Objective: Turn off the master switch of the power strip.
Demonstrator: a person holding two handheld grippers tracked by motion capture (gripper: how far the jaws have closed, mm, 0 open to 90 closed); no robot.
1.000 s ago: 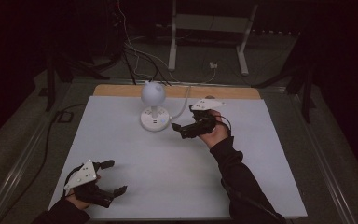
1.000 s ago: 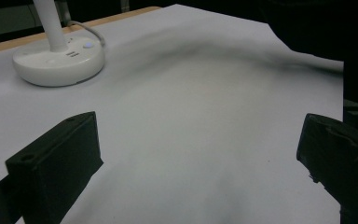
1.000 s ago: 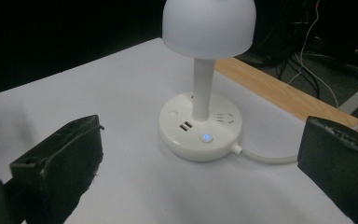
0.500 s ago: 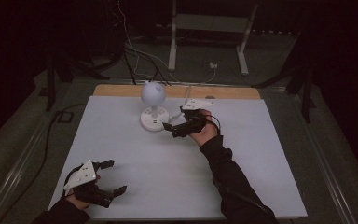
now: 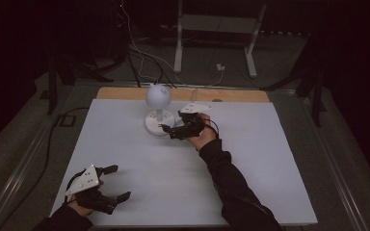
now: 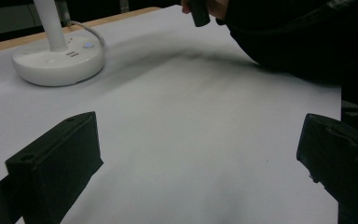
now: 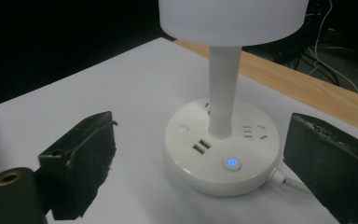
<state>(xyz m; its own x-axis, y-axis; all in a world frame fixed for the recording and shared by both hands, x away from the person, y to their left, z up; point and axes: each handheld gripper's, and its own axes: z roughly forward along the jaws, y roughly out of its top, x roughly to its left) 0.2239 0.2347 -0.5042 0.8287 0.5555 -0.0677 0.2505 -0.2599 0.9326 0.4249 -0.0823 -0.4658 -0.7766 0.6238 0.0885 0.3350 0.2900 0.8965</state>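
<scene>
Desk lamp [image 5: 158, 109] is seen standing upright at the far middle of the white table [image 5: 270, 159], just in front of the wooden edge strip [image 5: 231, 95]; long axis vertical: round base [image 7: 221, 144], thin stem [image 7: 223, 88], globe shade [image 5: 157, 95] on top. On the base a lit blue button [image 7: 231, 163] faces the right gripper [image 5: 169, 131], with USB ports [image 7: 202, 148] just beside it and a cord [image 7: 289, 182] leaving the base toward the right jaw in the right gripper view. The right gripper is placed just beside the base on its right in the high view, jaws pointed at it; the base is framed between the two jaws but touched by neither. Jaws have just been closing a little, wide gap left, nothing between the pads. Judged next: the button is likely to be pressed with a jaw tip, so the tip must be lined up above the button, clear of the stem. The left gripper [image 5: 112, 183] is held at the near left corner, well apart from the lamp, jaws spread wide, nothing held. Right hand clearly the nearer one.
</scene>
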